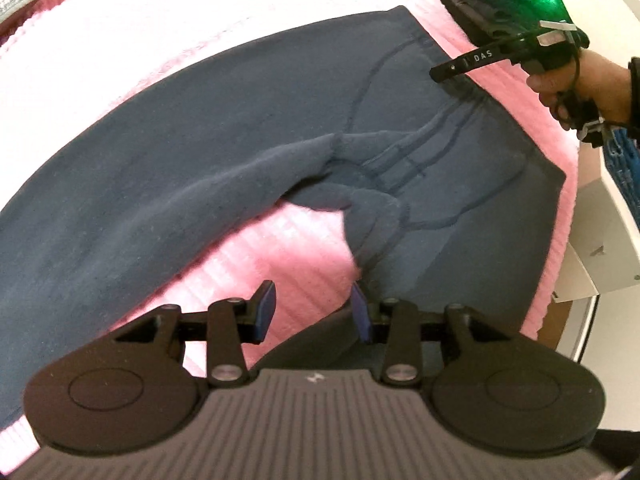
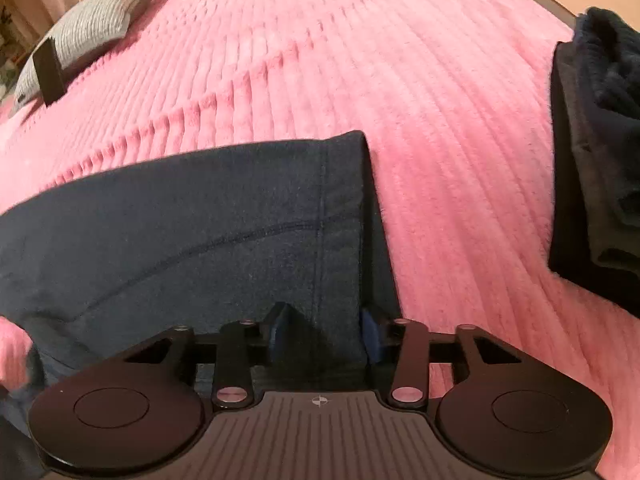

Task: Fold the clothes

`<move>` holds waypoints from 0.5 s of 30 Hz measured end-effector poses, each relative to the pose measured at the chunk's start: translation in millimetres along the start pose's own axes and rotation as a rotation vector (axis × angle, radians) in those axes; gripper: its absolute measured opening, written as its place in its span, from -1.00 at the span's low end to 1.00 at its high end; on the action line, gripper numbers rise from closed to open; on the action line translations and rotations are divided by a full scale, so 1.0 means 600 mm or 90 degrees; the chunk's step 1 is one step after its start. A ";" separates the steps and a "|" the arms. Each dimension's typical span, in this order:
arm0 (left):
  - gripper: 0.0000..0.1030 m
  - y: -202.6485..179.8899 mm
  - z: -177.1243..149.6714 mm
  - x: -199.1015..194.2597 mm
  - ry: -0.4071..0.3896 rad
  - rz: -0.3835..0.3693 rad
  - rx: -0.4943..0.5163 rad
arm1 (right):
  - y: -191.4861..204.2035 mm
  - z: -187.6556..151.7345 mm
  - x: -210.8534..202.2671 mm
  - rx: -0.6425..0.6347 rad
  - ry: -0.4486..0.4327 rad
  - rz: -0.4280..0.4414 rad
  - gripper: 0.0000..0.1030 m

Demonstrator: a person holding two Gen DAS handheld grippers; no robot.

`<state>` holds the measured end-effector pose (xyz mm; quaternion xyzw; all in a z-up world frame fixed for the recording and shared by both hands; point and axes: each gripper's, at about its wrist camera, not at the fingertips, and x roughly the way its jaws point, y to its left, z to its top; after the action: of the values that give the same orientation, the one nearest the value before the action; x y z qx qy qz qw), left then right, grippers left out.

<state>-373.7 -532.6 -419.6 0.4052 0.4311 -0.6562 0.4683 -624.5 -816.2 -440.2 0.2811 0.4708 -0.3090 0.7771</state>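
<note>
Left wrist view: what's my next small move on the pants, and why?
Probably nudge the left gripper right, toward the bunched fold of the pants. Its jaws stand open over bare blanket, and the fold only reaches one finger, so closing now would likely catch little.

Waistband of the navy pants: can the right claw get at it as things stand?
Probably yes. In the right wrist view, the right claw is open with the navy pants waistband edge lying between its fingers; nothing covers it on the pink blanket.
</note>
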 end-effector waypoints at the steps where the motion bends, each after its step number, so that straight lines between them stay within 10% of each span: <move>1: -0.32 0.002 -0.002 -0.004 -0.001 0.001 -0.002 | 0.001 -0.001 0.001 -0.007 0.005 0.003 -0.98; 9: -0.32 -0.012 0.014 -0.001 -0.024 -0.002 0.022 | -0.049 0.032 -0.023 -0.046 -0.021 -0.033 -0.93; 12: -0.31 -0.011 0.013 0.001 -0.022 0.014 0.024 | -0.035 0.017 -0.014 -0.039 -0.029 -0.076 0.51; 15: -0.28 -0.003 0.001 -0.008 -0.020 0.033 0.014 | -0.013 -0.029 -0.028 -0.006 -0.020 -0.052 0.55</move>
<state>-374.6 -531.7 -414.3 0.4110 0.4055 -0.6551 0.4873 -646.2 -805.2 -432.8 0.2533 0.4709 -0.3424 0.7726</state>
